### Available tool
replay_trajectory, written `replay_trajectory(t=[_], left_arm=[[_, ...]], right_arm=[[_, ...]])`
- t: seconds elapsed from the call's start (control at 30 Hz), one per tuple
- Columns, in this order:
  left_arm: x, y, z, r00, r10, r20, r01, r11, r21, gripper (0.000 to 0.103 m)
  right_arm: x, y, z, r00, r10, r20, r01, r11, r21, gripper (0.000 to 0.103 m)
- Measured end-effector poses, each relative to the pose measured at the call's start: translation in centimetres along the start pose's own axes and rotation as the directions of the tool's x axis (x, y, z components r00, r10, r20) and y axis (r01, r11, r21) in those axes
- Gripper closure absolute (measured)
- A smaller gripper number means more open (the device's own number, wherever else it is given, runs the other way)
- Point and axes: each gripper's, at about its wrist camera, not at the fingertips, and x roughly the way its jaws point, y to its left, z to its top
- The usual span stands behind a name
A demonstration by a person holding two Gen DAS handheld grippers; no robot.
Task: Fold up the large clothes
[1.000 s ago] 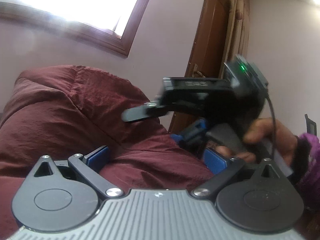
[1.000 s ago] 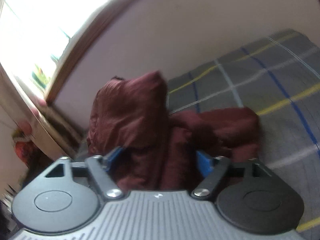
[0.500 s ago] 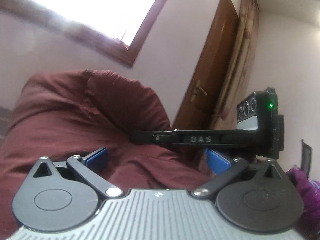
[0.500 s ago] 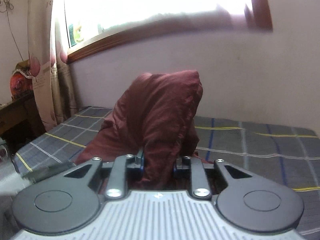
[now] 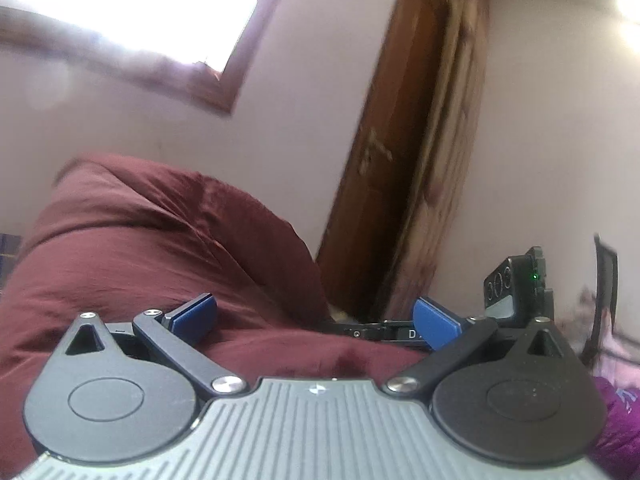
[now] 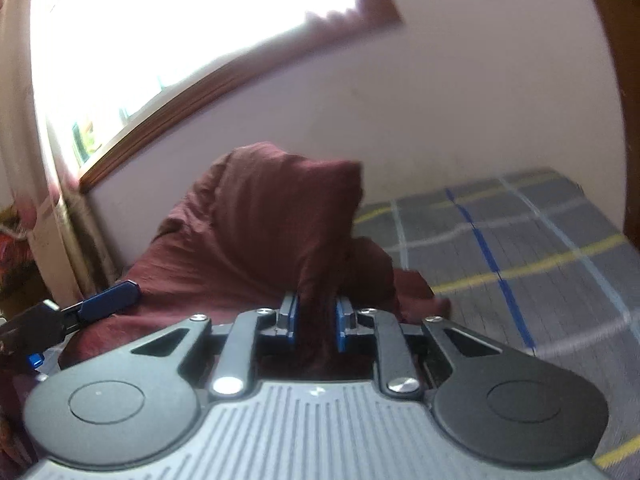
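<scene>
A large maroon garment [image 6: 256, 224] is bunched up on a bed with a grey plaid cover [image 6: 520, 248]. My right gripper [image 6: 316, 320] is shut on a fold of the garment and holds it raised. In the left wrist view the garment [image 5: 152, 264] fills the left and lies between the fingers of my left gripper [image 5: 316, 320], which is open. The right gripper's body [image 5: 516, 292] shows low at the right in the left wrist view. One blue finger of the left gripper [image 6: 112, 298] shows at the left in the right wrist view.
A bright window [image 6: 180, 32] with a wooden frame is on the wall behind the bed. A brown wooden door [image 5: 392, 168] stands to the right. A curtain [image 6: 44, 184] hangs at the left. Purple cloth [image 5: 616, 420] lies at the lower right.
My right gripper has closed on the garment and lifted it, and has dropped lower and to the right in the left wrist view. My left gripper stays open and has tilted upward.
</scene>
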Motion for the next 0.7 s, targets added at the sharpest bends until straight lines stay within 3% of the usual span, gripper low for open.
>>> replay_trajectory(t=[0.1, 0.23, 0.3, 0.43, 0.53, 0.6, 0.7], left_arm=[[2.0, 0.0, -0.7, 0.997, -0.020, -0.070, 0.023, 0.999, 0.045, 0.000], [3.2, 0.1, -2.0, 0.996, -0.053, -0.076, 0.057, 0.997, 0.050, 0.000], [3.7, 0.1, -2.2, 0.994, -0.078, -0.080, 0.081, 0.996, 0.037, 0.000], [4.4, -0.4, -2.8, 0.993, -0.086, -0.079, 0.091, 0.994, 0.055, 0.000], [4.8, -0.5, -3.1, 0.993, -0.086, -0.080, 0.091, 0.994, 0.056, 0.000], [4.9, -0.4, -3.2, 0.993, -0.085, -0.083, 0.090, 0.994, 0.058, 0.000], [4.9, -0.5, -3.2, 0.993, -0.087, -0.086, 0.092, 0.994, 0.060, 0.000]], right_arm=[[0.2, -1.3, -1.9, 1.000, -0.003, -0.008, 0.003, 0.996, 0.094, 0.088], [-0.7, -1.9, -2.0, 0.999, 0.020, 0.028, -0.024, 0.990, 0.138, 0.089], [-1.9, -1.8, -0.4, 0.997, 0.003, 0.076, -0.013, 0.991, 0.134, 0.089], [-3.3, 1.3, 4.6, 0.985, 0.014, 0.169, -0.014, 1.000, -0.003, 0.088], [-0.8, 6.0, 8.2, 0.989, 0.061, 0.132, -0.041, 0.987, -0.155, 0.088], [2.1, 9.3, 9.4, 0.995, 0.079, 0.058, -0.061, 0.964, -0.260, 0.088], [6.8, 11.9, 9.2, 0.996, 0.012, -0.089, -0.044, 0.927, -0.372, 0.089]])
